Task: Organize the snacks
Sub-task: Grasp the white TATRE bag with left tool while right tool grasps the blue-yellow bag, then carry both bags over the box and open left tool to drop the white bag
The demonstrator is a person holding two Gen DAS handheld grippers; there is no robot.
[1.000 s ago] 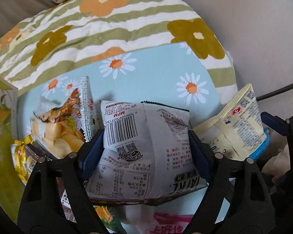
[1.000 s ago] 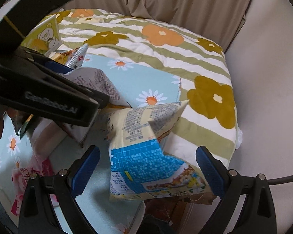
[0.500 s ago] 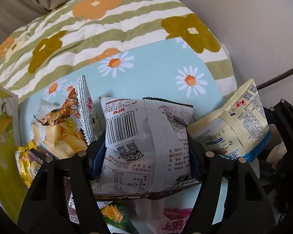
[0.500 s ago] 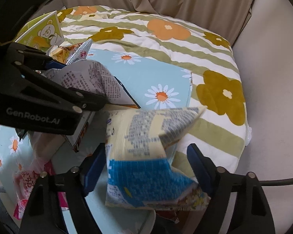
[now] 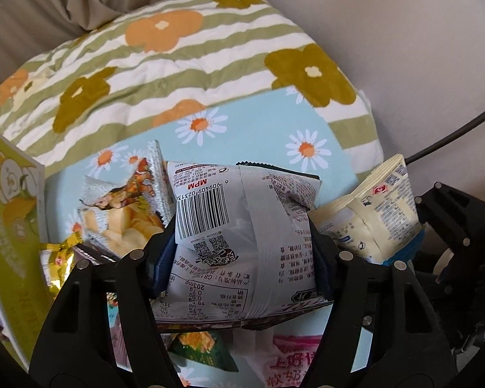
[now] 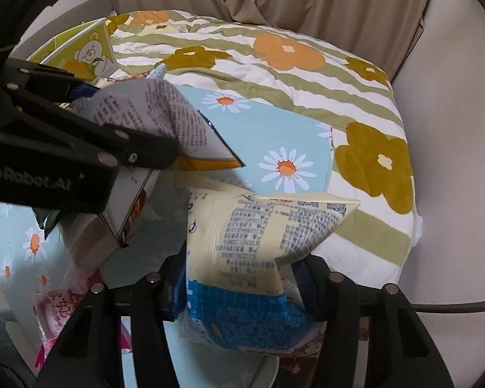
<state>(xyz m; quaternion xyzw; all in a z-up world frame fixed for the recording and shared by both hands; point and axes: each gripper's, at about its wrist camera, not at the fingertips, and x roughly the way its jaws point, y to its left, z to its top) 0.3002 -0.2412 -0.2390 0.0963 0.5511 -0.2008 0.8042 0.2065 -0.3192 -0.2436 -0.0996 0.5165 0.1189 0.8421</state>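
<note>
My left gripper [image 5: 241, 258] is shut on a grey snack bag [image 5: 242, 226] with a barcode, held above the blue daisy cloth [image 5: 258, 135]. The same grey bag [image 6: 152, 116] shows in the right wrist view, with the left gripper's black body at the left. My right gripper [image 6: 239, 287] is shut on a cream and blue snack bag [image 6: 255, 252], which also shows at the right of the left wrist view [image 5: 371, 213]. A silver chip bag [image 5: 126, 207] lies left of the grey bag.
A green bear-print box [image 5: 9, 226] stands at the left. A gold-wrapped snack [image 5: 59, 255], a green bag [image 5: 203, 349] and a pink bag [image 5: 291, 362] lie below the grippers. A striped flower quilt [image 5: 177, 58] covers the back. A black cable [image 5: 452, 135] runs at the right.
The right gripper has closed on the cream and blue bag and lifted it. The left gripper, still holding the grey bag, has shifted a little.
</note>
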